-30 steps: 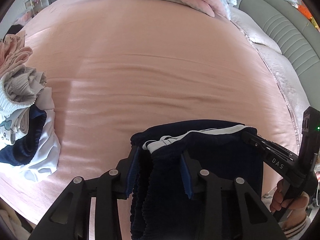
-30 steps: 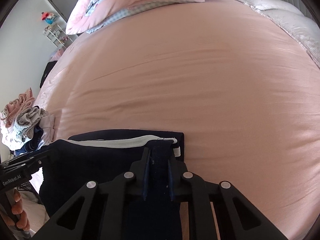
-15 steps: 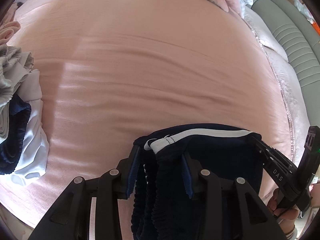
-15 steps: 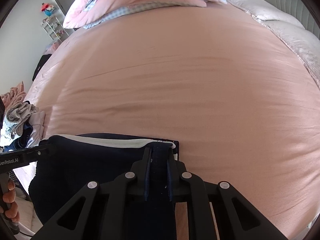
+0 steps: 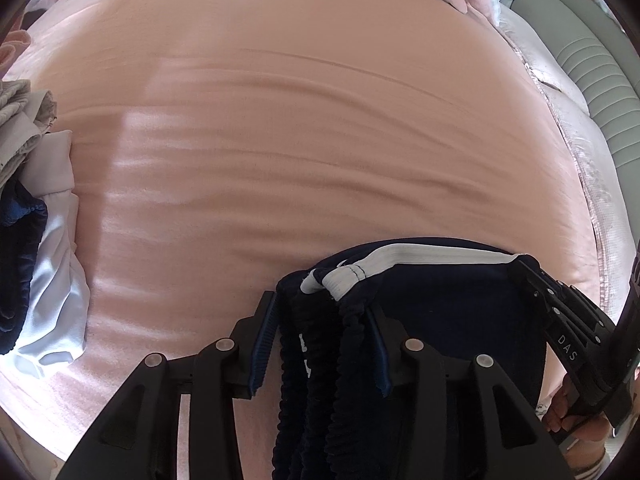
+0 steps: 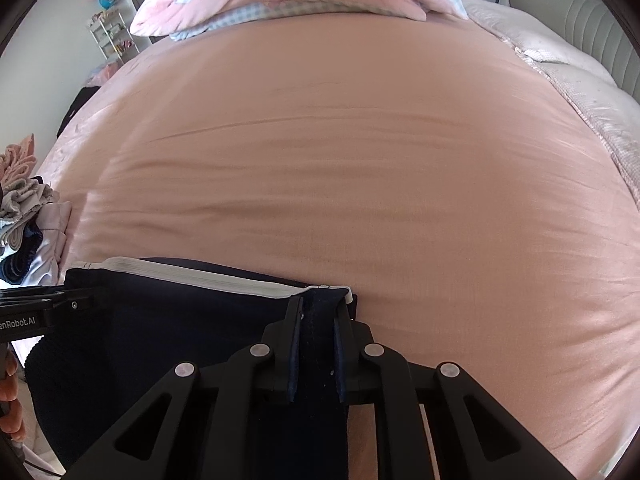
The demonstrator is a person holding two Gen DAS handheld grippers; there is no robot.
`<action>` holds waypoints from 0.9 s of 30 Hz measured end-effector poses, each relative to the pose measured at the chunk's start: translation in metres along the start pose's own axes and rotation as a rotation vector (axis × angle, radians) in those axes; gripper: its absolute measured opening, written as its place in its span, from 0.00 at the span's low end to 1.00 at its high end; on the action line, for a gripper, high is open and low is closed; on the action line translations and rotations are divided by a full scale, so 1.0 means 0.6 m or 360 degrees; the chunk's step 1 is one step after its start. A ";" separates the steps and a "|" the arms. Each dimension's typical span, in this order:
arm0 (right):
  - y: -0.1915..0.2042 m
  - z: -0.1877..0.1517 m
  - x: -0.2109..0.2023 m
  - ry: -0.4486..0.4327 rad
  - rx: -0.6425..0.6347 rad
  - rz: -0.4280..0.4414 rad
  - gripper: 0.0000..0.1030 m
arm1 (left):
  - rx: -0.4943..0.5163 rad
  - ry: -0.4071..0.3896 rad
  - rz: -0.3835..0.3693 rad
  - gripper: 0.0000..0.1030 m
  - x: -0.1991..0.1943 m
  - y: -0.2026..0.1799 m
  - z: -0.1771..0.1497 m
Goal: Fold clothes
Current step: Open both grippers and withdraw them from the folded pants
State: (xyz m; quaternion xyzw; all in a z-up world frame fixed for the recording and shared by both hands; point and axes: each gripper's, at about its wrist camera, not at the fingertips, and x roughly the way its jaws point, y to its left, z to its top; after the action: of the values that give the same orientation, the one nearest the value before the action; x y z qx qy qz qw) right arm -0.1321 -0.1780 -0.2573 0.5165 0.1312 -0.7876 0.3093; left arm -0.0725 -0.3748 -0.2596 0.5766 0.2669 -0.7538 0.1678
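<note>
Navy shorts point(image 5: 452, 312) with white waistband: near edge of pink bedsheet point(image 5: 300, 120). Left gripper point(image 5: 320, 336): jaws opening, bunched elastic between them. Right gripper point(image 6: 316, 332): clamped narrowly on waistband corner. Clothes pile point(image 5: 28, 240): left, unfolded.

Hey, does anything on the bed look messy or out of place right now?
Only the pile of clothes at the left edge of the pink bedspread: it is crumpled and unfolded. The navy shorts hang between the left gripper, whose jaws are opening, and the right gripper.
</note>
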 end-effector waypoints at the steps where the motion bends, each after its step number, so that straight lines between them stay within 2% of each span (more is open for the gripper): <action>1: 0.000 0.000 -0.002 0.0000 -0.0007 -0.0002 0.12 | 0.0014 0.0013 0.0022 0.42 -0.003 -0.003 0.002; 3: 0.010 0.002 -0.013 0.0010 -0.0043 -0.0058 0.21 | 0.0042 0.0034 0.0075 0.44 -0.016 -0.013 0.007; 4: 0.015 0.003 -0.019 0.0015 -0.0062 -0.0087 0.36 | 0.0063 0.0026 0.0092 0.44 -0.025 -0.019 0.009; 5: 0.019 0.004 -0.031 -0.0015 -0.0093 -0.0128 0.55 | 0.0083 0.0020 0.0113 0.45 -0.035 -0.025 0.011; 7: 0.024 0.004 -0.061 -0.0100 -0.0118 -0.0174 0.72 | 0.0119 0.0009 0.0162 0.47 -0.053 -0.039 0.013; 9: 0.024 0.003 -0.088 -0.0167 -0.0104 -0.0164 0.72 | 0.0139 -0.0025 0.0203 0.54 -0.072 -0.051 0.012; 11: 0.020 0.005 -0.103 -0.0178 -0.0059 -0.0141 0.72 | 0.0152 -0.0059 0.0229 0.56 -0.088 -0.060 0.010; 18: 0.006 -0.006 -0.137 -0.0206 0.0059 -0.0082 0.72 | 0.0140 -0.0135 0.0204 0.57 -0.136 -0.069 -0.012; 27: 0.032 -0.046 -0.205 -0.0292 0.0001 -0.0105 0.72 | 0.0207 -0.0252 0.0249 0.58 -0.225 -0.070 -0.054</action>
State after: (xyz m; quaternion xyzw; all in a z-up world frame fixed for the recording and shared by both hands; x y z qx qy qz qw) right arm -0.0658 -0.1353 -0.1568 0.4378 0.1190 -0.8414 0.2938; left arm -0.0331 -0.3292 -0.1279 0.5440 0.1575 -0.7972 0.2089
